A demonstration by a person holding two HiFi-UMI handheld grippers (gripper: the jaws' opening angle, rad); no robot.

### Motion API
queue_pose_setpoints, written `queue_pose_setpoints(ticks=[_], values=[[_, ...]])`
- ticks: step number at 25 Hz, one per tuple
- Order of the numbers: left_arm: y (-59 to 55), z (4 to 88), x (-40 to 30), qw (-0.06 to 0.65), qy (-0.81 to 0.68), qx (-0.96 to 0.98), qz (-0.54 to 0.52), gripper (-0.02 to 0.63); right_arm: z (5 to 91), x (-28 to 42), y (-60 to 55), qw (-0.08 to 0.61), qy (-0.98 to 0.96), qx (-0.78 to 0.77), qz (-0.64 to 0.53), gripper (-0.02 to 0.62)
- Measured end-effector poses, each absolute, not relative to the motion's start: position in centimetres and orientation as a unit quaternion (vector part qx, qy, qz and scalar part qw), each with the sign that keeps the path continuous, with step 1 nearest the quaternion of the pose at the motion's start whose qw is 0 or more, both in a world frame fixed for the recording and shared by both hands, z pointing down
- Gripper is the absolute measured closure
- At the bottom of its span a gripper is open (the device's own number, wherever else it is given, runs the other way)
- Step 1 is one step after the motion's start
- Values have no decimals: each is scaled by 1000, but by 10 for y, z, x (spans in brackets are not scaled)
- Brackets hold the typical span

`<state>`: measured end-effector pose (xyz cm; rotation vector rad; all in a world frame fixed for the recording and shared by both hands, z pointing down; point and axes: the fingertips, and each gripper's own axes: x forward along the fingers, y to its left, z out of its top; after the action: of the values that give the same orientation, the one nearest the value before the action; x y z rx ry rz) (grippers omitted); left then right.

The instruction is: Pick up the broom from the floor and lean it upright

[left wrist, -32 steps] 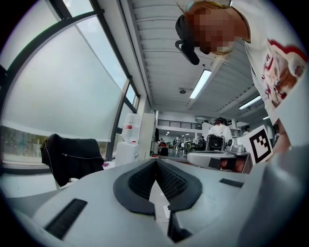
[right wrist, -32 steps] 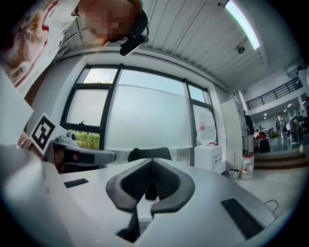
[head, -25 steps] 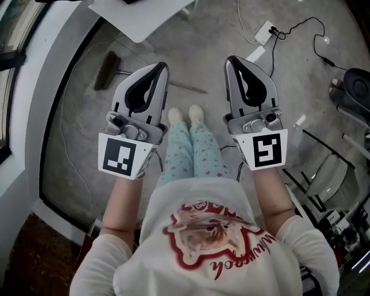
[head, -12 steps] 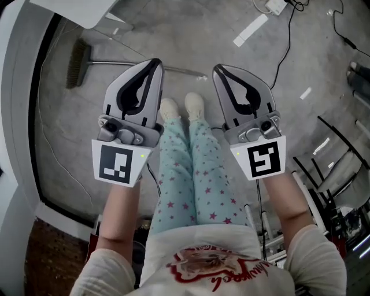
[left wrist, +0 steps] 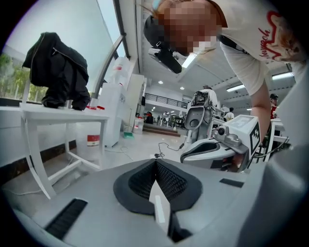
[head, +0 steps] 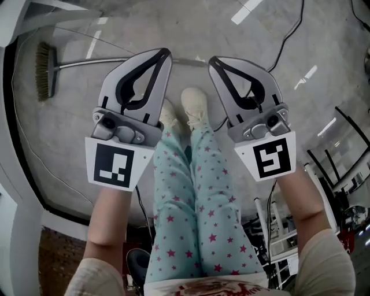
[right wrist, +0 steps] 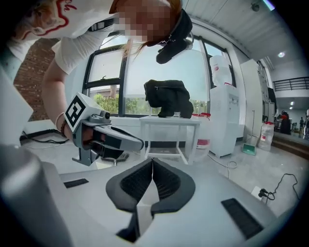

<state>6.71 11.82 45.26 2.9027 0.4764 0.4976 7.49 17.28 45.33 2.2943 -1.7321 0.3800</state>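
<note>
The broom [head: 87, 60] lies flat on the grey floor, with its bristle head [head: 43, 69] at the far left and its thin metal handle running right, past both gripper tips. My left gripper [head: 166, 53] hovers over the handle's right part, shut and empty. Beside it, my right gripper [head: 212, 59] is also shut with nothing in it, near the handle's end. Neither touches the broom. From its own view the left gripper [left wrist: 155, 161] has its pads meeting, and the right gripper [left wrist: 217, 149] shows alongside. The right gripper [right wrist: 152, 160] likewise sees the left gripper [right wrist: 104, 137].
The person's feet [head: 193, 107] stand just behind the handle, between the grippers. A white table [right wrist: 169, 123] carrying a black bag [right wrist: 169, 99] stands by the window. Cables [head: 289, 34] and white tape strips [head: 245, 10] lie on the floor at the right; racks [head: 341, 156] crowd the right edge.
Both grippers have sunk towards the floor, still shut, as the person bends down. In the head view the broom has slid to the left and looks larger.
</note>
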Motion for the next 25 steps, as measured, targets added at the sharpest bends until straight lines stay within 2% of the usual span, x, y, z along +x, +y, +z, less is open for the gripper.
queue_pose_setpoints(ticks=[8,25], values=[[137,542,71,62,187,962,190,589,545,51,180,122,-613,766,149,571],[168,655,60,42,218,934,282,589,688,40,210,158,-608,751,203,569]])
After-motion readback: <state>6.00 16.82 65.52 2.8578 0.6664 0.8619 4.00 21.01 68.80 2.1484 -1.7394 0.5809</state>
